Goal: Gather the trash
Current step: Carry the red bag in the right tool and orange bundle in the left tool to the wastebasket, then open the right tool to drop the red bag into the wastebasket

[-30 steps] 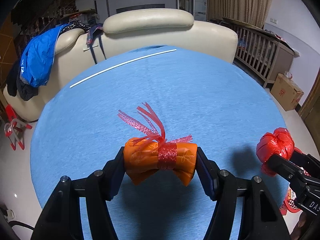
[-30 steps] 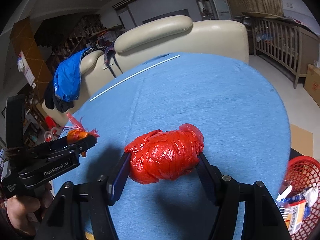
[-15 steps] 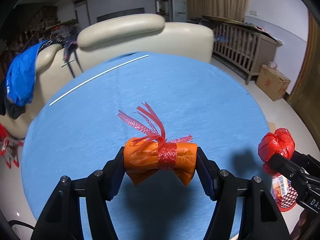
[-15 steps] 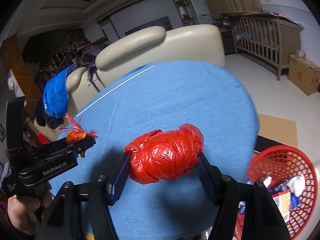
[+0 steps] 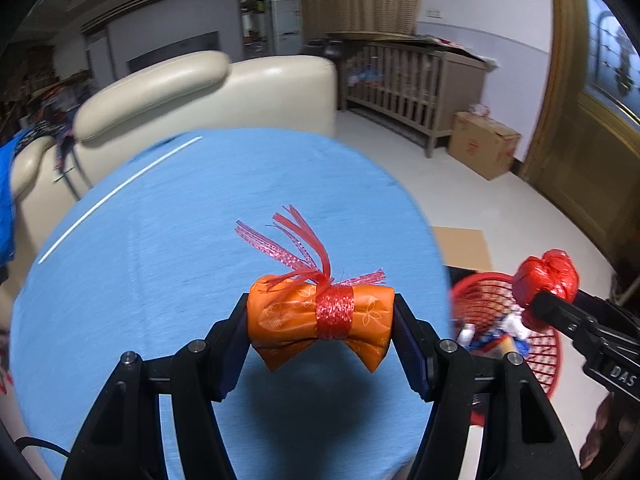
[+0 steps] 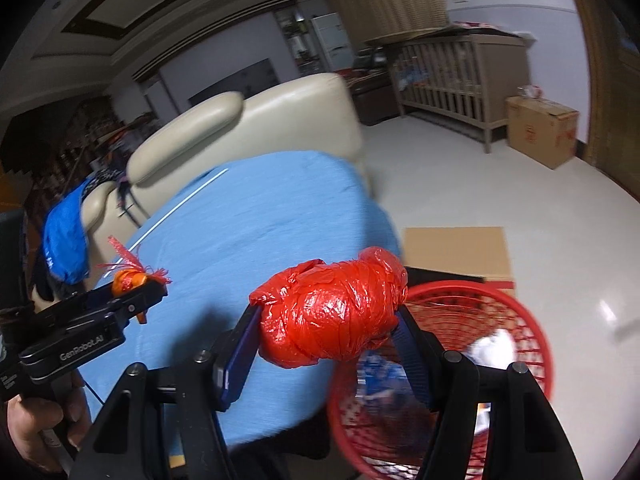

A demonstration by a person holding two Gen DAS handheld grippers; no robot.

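Note:
My left gripper [image 5: 320,324] is shut on an orange wrapped bundle [image 5: 288,316] tied with red ribbon, held above the blue table [image 5: 180,240] near its right edge. My right gripper [image 6: 326,328] is shut on a crumpled red plastic bag [image 6: 332,320], held over the near rim of the red mesh basket [image 6: 520,344] on the floor. The right gripper with the red bag [image 5: 546,276] also shows at the right of the left wrist view, above the basket [image 5: 540,344]. The left gripper with the orange bundle [image 6: 128,280] shows at the left of the right wrist view.
The basket holds several pieces of trash. A cream sofa [image 5: 200,88] stands behind the table, with blue clothing [image 6: 66,236] on it. A white stick [image 5: 116,196] lies on the table. A flat cardboard sheet [image 6: 456,248] lies on the floor; a crib [image 5: 404,80] and a box [image 5: 484,144] stand beyond.
Both grippers have swung right with their loads, from over the table towards its right edge. The red basket has come into fuller view under the right gripper.

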